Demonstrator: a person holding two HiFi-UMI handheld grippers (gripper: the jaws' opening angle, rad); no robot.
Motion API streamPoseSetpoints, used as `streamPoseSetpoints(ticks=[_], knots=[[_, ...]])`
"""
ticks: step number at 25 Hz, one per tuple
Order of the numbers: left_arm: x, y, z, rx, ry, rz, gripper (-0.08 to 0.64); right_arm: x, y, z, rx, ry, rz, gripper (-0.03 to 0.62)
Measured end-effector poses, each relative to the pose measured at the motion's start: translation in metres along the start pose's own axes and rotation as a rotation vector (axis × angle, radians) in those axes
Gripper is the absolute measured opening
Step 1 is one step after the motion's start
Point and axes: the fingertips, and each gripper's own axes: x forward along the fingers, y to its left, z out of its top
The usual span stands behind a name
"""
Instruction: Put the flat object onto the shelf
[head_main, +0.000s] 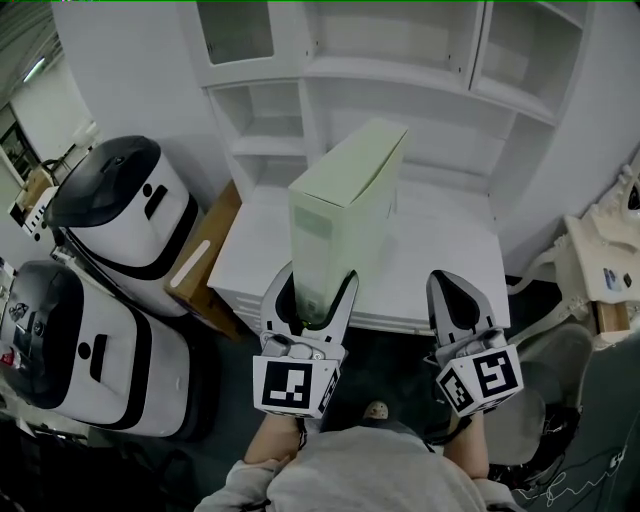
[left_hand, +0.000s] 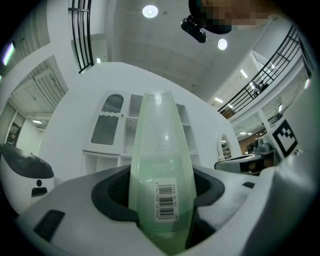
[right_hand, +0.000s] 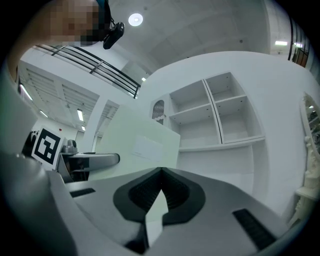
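The flat object is a pale green box (head_main: 345, 205) with a barcode label on its narrow edge. It stands upright, raised in front of the white shelf unit (head_main: 400, 90) and over the unit's white counter (head_main: 445, 250). My left gripper (head_main: 313, 292) is shut on the box's lower end, with the jaws wide on either side of it. The left gripper view shows the box (left_hand: 160, 150) rising straight up between the pads. My right gripper (head_main: 455, 290) hangs to the right of the box, shut and holding nothing. From the right gripper view the box (right_hand: 135, 142) appears at the left.
Two white-and-black machines (head_main: 125, 205) (head_main: 75, 350) stand on the floor at the left. A brown cardboard box (head_main: 205, 260) leans between them and the counter. White clutter (head_main: 600, 260) and a grey seat (head_main: 545, 400) lie at the right. The shelf compartments look bare.
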Motion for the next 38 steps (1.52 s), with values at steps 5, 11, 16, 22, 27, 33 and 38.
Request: streamPoseSetpoints(ticks=[5,11,16,22,27,33,38], knots=[[0.023,-0.015,-0.003,0.007,-0.005,0.031,0.29,0.007,-0.03,-0.002,0.001,-0.004,0.036,0.009],[0.046,-0.033,-0.007,0.018,-0.005,0.068,0.29,0.011,-0.061,-0.006,0.007,-0.009,0.075,0.009],[0.059,-0.043,-0.008,0.039,-0.01,0.088,0.29,0.014,-0.081,-0.011,0.024,-0.012,0.098,0.009],[0.068,-0.043,-0.011,0.064,0.005,0.095,0.29,0.025,-0.087,-0.017,0.042,-0.014,0.117,0.009],[0.08,-0.032,-0.012,0.067,-0.001,0.088,0.29,0.041,-0.091,-0.019,0.042,-0.009,0.114,0.009],[0.105,-0.013,-0.012,0.052,-0.013,0.044,0.29,0.069,-0.095,-0.016,0.04,-0.008,0.077,0.009],[0.126,0.006,-0.011,0.054,-0.017,0.003,0.29,0.093,-0.097,-0.015,0.032,-0.007,0.044,0.009]])
